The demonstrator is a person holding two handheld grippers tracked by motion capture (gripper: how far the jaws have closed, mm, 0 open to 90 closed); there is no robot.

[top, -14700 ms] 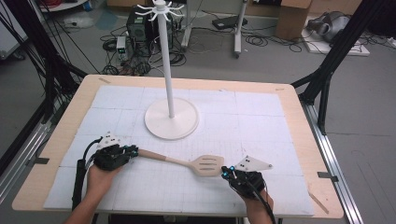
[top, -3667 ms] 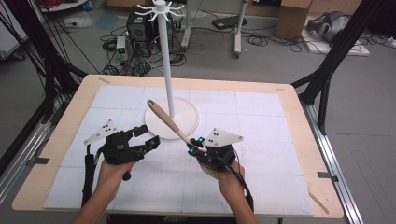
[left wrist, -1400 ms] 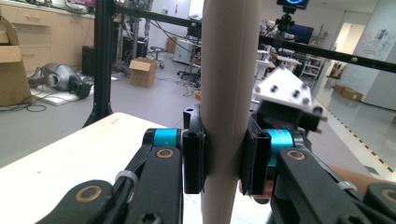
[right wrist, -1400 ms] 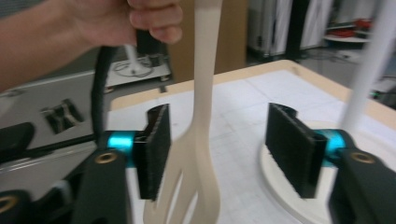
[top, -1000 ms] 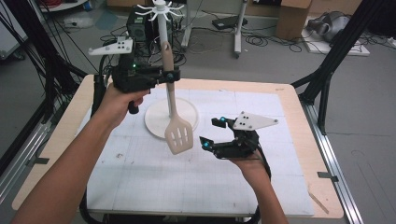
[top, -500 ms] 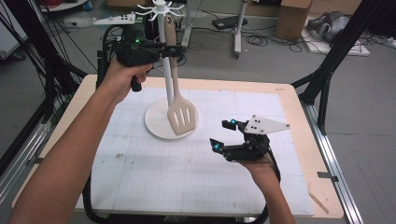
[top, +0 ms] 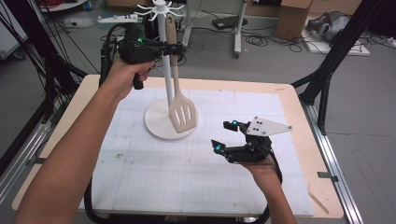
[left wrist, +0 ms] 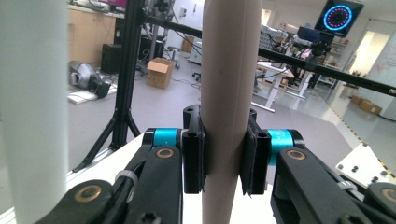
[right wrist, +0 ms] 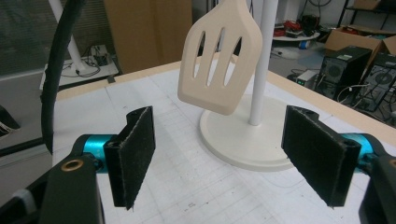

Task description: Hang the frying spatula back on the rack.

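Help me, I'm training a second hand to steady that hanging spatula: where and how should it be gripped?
Probably the bare handle of the spatula, below the left gripper and above the slotted blade. Come level from the near side, since the white stand is close behind; the handle hangs upright and narrow.

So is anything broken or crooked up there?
Nothing stands out. The spatula hangs straight down, blade lowest, clamped by its handle in the left hand-held gripper beside the white stand's pole. No cracks or spills show on the table.
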